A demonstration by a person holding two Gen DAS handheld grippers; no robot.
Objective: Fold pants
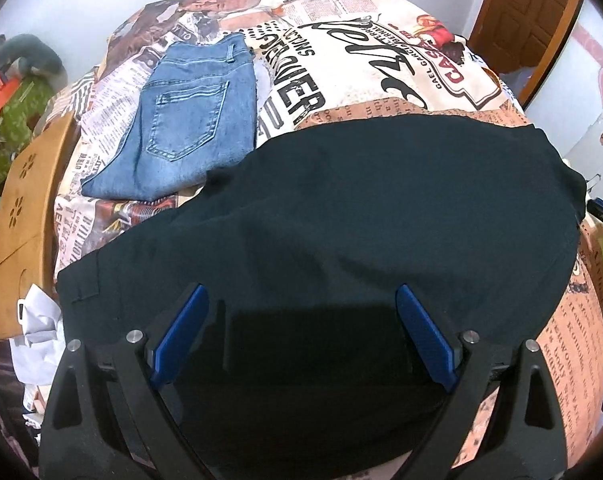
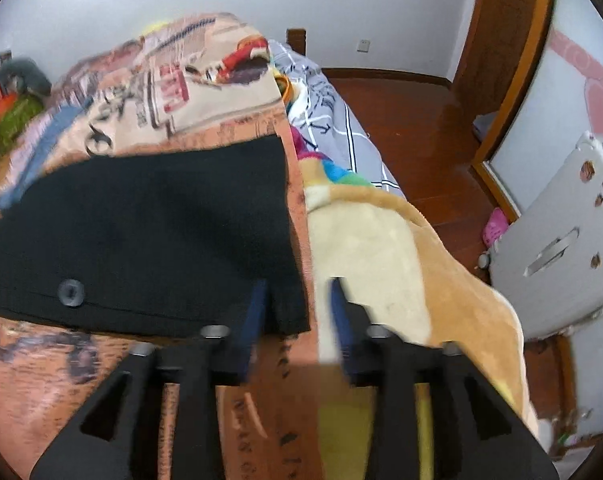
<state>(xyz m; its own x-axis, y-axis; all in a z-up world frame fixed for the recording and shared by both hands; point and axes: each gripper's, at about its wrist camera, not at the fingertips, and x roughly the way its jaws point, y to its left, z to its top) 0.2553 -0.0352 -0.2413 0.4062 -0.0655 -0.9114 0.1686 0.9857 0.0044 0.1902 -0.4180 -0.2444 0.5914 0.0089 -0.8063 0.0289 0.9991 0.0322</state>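
Black pants (image 1: 361,208) lie spread flat across the printed bedspread (image 1: 361,60). My left gripper (image 1: 301,300) hovers over their near part, its blue pads (image 1: 421,332) wide apart with nothing between them. In the right wrist view the same black pants (image 2: 141,220) show a dark button (image 2: 71,292) near their front edge. My right gripper (image 2: 297,286) stands at the pants' near right corner with its jaws apart. The corner lies in the gap beside the left pad (image 2: 255,308), and the pads do not press on it.
Folded blue jeans (image 1: 189,120) rest on the bed beyond the black pants. A wooden board (image 1: 25,216) and white cloth (image 1: 37,332) sit at the left edge. A beige blanket (image 2: 365,248) hangs off the right side, above wooden floor (image 2: 401,120) and a white cabinet (image 2: 561,240).
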